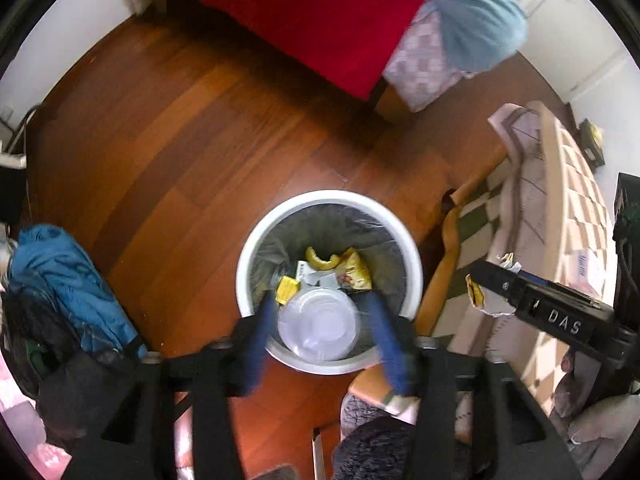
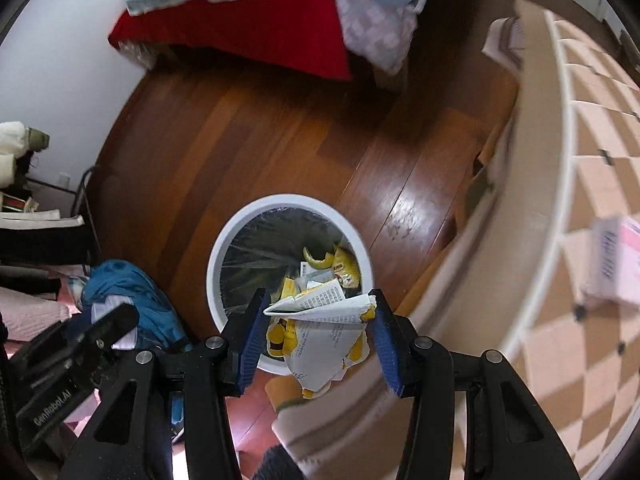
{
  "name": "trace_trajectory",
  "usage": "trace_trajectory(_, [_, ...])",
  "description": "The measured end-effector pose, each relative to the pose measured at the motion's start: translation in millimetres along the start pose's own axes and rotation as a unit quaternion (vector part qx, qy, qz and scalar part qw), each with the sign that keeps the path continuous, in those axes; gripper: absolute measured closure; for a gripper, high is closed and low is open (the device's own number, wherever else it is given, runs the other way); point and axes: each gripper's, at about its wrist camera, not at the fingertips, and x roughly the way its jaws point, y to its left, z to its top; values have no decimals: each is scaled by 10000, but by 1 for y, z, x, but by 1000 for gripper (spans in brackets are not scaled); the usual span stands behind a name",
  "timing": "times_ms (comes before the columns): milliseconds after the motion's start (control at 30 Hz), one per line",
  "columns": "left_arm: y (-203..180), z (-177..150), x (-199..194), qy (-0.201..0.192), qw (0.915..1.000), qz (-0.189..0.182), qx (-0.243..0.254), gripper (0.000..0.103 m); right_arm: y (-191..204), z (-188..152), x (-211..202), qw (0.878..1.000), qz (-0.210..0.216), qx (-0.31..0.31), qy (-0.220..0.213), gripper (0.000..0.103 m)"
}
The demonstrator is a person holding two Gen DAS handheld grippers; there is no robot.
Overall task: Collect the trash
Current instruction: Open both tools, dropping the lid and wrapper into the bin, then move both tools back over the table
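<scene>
Right tongs point(image 2: 320, 322) around wrapper point(image 2: 324, 332)

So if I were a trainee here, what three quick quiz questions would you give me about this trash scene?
1. True or false: the white bin stands on a carpet.
2. Which gripper has a clear plastic lid between its fingers? A) left gripper B) right gripper
3. Fill in: the right gripper has a crumpled white and ____ wrapper between its fingers, over the bin's near rim.

Key
1. False: it stands on the wooden floor.
2. A. Its jaws are spread wide, so the lid looks released or nearly so.
3. Yellow.
</scene>
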Motion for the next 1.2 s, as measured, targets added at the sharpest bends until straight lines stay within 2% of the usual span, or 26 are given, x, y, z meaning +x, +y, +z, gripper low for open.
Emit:
trace_trajectory(67, [7, -1, 2, -52, 9999, -18, -131, 19, 5, 8, 13, 10000, -3, -34, 83, 51])
trace_trajectory(133, [18, -1, 3, -55, 9997, 50, -225, 19, 6, 17, 23, 9999, 86, -48, 122, 50])
trace_trajectory(167, [23, -1, 4, -68, 9997, 83, -233, 16, 7, 19, 26, 9997, 160, -55, 150, 46])
trace_trajectory(200, [29, -2, 4, -90, 9994, 179, -266, 5, 8, 22, 30, 9996, 221, -40, 152, 32])
trace_trajectory(233, [32, -3, 5, -118, 9992, 250, -285, 2, 8, 27, 34, 9994, 335, -18, 122, 24])
trace_trajectory(267, [35, -5, 4, -164, 9989, 333, -303, 2, 9, 27, 34, 9991, 413, -19, 100, 16])
trace_trajectory(367, [42, -13, 2, -287, 9971, 630, -310, 2, 12, 27, 33, 9996, 259, -86, -4, 13])
trace_trajectory(433, [44, -17, -1, -371, 9958, 794, -280, 2, 14, 24, 30, 9998, 132, -165, -46, 6])
trace_trajectory(567, [43, -24, -10, -539, 9931, 1018, -205, 2, 20, 15, 21, 9981, -404, -456, -85, 5])
trace_trajectory(700, [39, -30, -24, -693, 9910, 1135, -146, 2, 23, 4, 9, 9963, -586, -619, -90, 5])
trace_trajectory(967, [21, -46, -62, -1041, 9875, 1183, 34, 2, 25, -29, -30, 9940, -691, -811, -248, 5])
trace_trajectory(1200, [7, -61, -98, -1266, 9860, 1078, 110, 2, 27, -55, -79, 9929, -553, -888, -559, 5])
